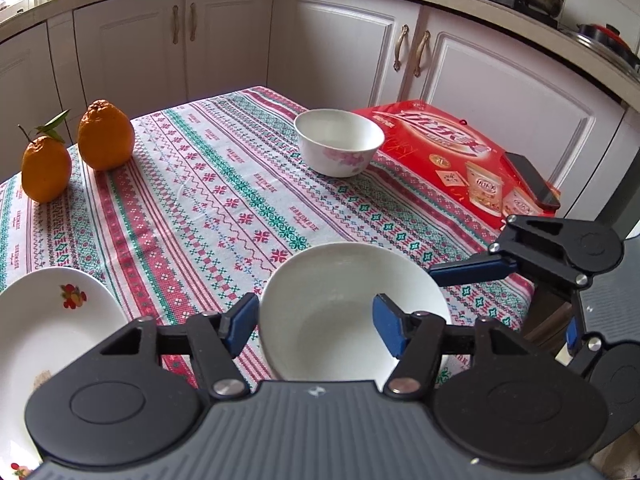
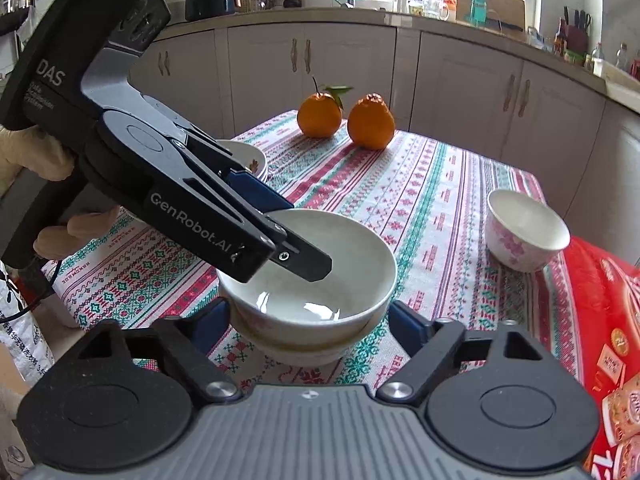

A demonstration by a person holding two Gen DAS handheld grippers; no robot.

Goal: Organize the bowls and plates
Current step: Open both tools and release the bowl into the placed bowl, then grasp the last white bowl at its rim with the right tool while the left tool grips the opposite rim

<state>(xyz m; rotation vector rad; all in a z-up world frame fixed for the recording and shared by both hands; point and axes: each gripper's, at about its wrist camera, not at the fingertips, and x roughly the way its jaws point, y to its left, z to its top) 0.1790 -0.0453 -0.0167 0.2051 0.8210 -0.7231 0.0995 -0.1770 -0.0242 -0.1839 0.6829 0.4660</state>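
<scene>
A plain white bowl [image 2: 360, 256] sits nested in a second bowl [image 2: 304, 350] near the table's front edge. My left gripper [image 1: 316, 326] straddles the top bowl's [image 1: 340, 280] left wall, one pad outside the rim and one inside. The pads stand apart from the wall, so it is open. My right gripper [image 2: 312, 326] stands open around the stacked pair, a pad on each side, neither pressing. A pink-flowered bowl [image 1: 340, 140] stands alone farther back. A fruit-patterned plate [image 1: 48, 320] lies at the left.
Two oranges [image 1: 106, 136] stand at the far left corner of the patterned tablecloth [image 1: 224, 208]. A red box [image 1: 440, 140] with a phone [image 1: 532, 180] on it covers the right corner. A gloved hand [image 2: 52, 152] holds the left gripper. Kitchen cabinets surround the table.
</scene>
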